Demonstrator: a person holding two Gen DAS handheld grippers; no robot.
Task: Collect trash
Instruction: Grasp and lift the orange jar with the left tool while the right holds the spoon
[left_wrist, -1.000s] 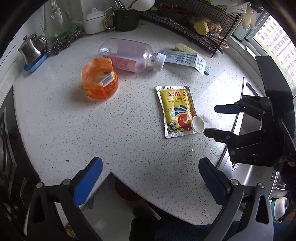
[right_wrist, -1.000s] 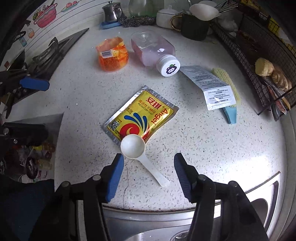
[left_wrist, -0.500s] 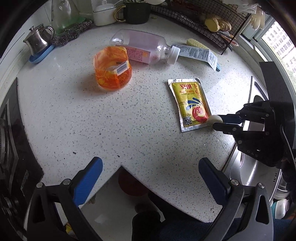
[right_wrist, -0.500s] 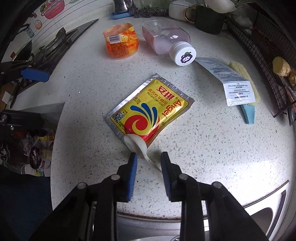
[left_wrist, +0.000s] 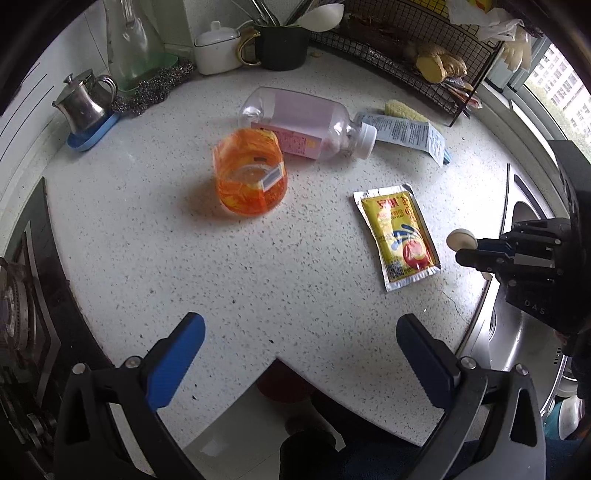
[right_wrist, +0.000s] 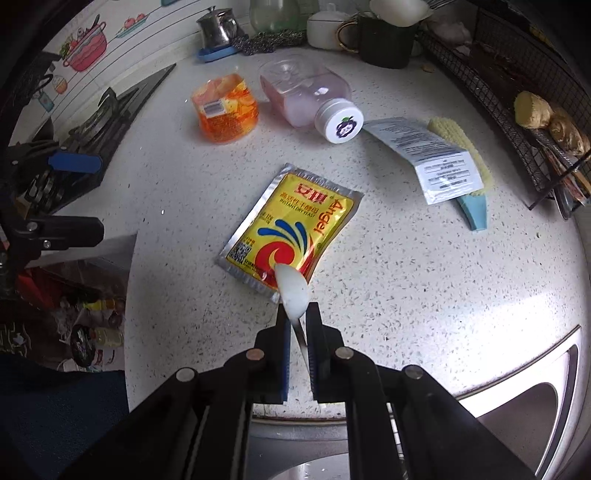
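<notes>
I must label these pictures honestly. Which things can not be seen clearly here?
- White scoop: its handle is hidden between the shut jaws of the right gripper, right wrist view.
- Yellow sponge: partly covered by the paper leaflet.
- Leaflet text: too small in both views.
- Sink: cut by the picture edge.

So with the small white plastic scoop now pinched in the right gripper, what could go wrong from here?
1. The right gripper, whose jaws have just been closing, holds the small white plastic scoop only by its thin handle, tilted; it could twist or slip out when carried.
2. The scoop's bowl hangs over a corner of the yellow foil yeast sachet; a low sweep could drag it.
3. The left gripper is open and idle, so a drop goes uncaught.
</notes>
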